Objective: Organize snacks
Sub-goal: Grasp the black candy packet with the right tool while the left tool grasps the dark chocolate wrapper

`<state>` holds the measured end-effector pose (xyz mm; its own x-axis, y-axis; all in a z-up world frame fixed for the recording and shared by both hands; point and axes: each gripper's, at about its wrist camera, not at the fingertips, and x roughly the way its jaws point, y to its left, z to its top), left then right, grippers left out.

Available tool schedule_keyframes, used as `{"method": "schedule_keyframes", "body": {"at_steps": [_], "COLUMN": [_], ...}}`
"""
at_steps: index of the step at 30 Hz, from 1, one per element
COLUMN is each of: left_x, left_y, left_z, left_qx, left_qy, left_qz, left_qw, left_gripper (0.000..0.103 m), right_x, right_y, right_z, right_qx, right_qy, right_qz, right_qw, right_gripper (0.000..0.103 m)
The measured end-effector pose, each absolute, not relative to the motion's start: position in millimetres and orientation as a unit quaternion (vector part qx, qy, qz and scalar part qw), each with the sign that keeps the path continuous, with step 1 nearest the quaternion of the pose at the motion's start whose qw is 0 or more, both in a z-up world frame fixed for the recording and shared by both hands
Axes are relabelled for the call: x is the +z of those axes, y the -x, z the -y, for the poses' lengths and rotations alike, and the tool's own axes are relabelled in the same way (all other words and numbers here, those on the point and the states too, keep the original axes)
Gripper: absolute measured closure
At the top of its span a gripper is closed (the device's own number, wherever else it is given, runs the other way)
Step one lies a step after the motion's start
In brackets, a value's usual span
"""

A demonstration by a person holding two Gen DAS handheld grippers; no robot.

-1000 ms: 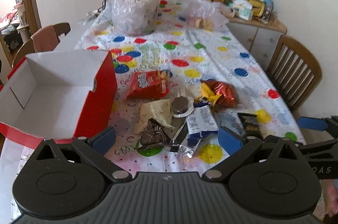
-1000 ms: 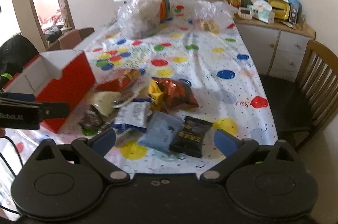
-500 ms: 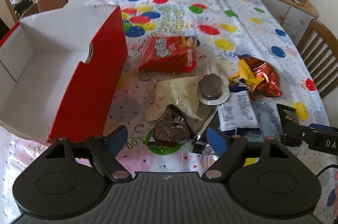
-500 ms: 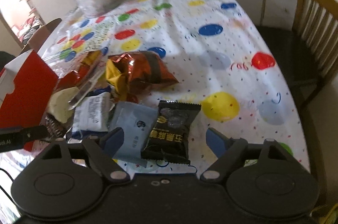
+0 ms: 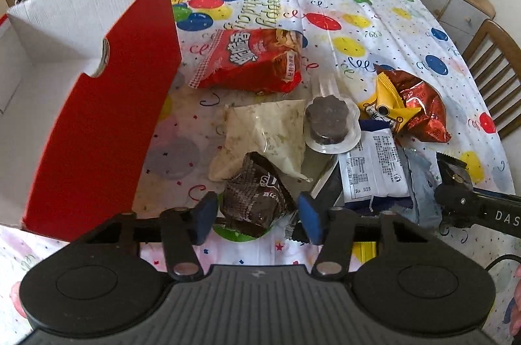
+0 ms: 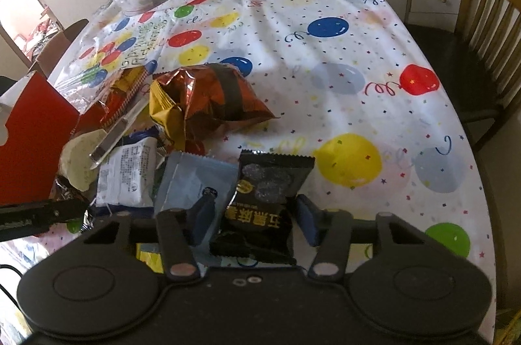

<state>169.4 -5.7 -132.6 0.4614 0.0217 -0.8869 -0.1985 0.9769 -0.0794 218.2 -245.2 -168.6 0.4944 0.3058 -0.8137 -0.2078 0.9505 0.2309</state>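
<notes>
Left gripper (image 5: 257,216) apart, brown snack pack (image 5: 252,195) between its fingers. Right gripper (image 6: 255,219) apart, straddling black snack packet (image 6: 260,208), not clamped.

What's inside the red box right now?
The red box shows only bare white cardboard walls and floor; no snacks visible. Its near red wall hides the floor strip just behind it.

Left hand-held gripper (image 5: 257,216): jaws apart, flanking brown wrapped snack (image 5: 254,197) on worktop (image 5: 374,19).
Red box (image 5: 97,104): left of the snacks, open.
Red packet (image 5: 250,60): beyond.
</notes>
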Motion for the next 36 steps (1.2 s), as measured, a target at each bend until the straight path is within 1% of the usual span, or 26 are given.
{"method": "schedule_keyframes", "body": {"at_steps": [2, 3, 5, 7, 10, 20, 29, 30, 36], "left_x": [-133.1, -133.2, -133.5, -134.0, -134.8, -130.5, -113.6, -111.6, -99.2], "left_y": [-170.1, -170.4, -170.7, -170.8, -169.9, -161.4, -146.0, -143.6, -129.4], "left_z": [5.3, 4.8, 2.8, 1.5, 0.8, 0.6, 2.9, 3.2, 3.8], "left_qx": [0.065, 0.065, 0.063, 0.062, 0.064, 0.068, 0.065, 0.066, 0.067], "left_qy": [0.087, 0.088, 0.093, 0.097, 0.1, 0.111, 0.117, 0.118, 0.119], "left_qz": [-0.514, -0.513, -0.512, -0.512, -0.511, -0.5, -0.485, -0.483, -0.474], "left_qw": [0.851, 0.851, 0.851, 0.851, 0.852, 0.856, 0.864, 0.865, 0.87], "left_gripper": [0.055, 0.059, 0.061, 0.066, 0.07, 0.075, 0.077, 0.079, 0.08], "right_x": [-168.2, -168.1, -168.1, -168.1, -167.8, -157.9, -136.4, -133.3, -118.7], "right_y": [-218.6, -218.5, -218.3, -217.3, -215.4, -203.2, -187.9, -186.0, -176.4], "right_z": [245.4, 246.0, 246.8, 246.8, 246.5, 252.9, 260.9, 261.0, 251.5], "right_qx": [0.151, 0.151, 0.149, 0.149, 0.152, 0.161, 0.183, 0.187, 0.22], "right_qy": [-0.053, -0.056, -0.059, -0.058, -0.054, -0.055, -0.06, -0.061, -0.054], "right_qz": [-0.481, -0.48, -0.48, -0.478, -0.475, -0.467, -0.455, -0.453, -0.443], "right_qw": [0.862, 0.862, 0.862, 0.864, 0.865, 0.868, 0.87, 0.87, 0.867], "right_gripper": [0.058, 0.06, 0.06, 0.061, 0.063, 0.064, 0.064, 0.064, 0.064]}}
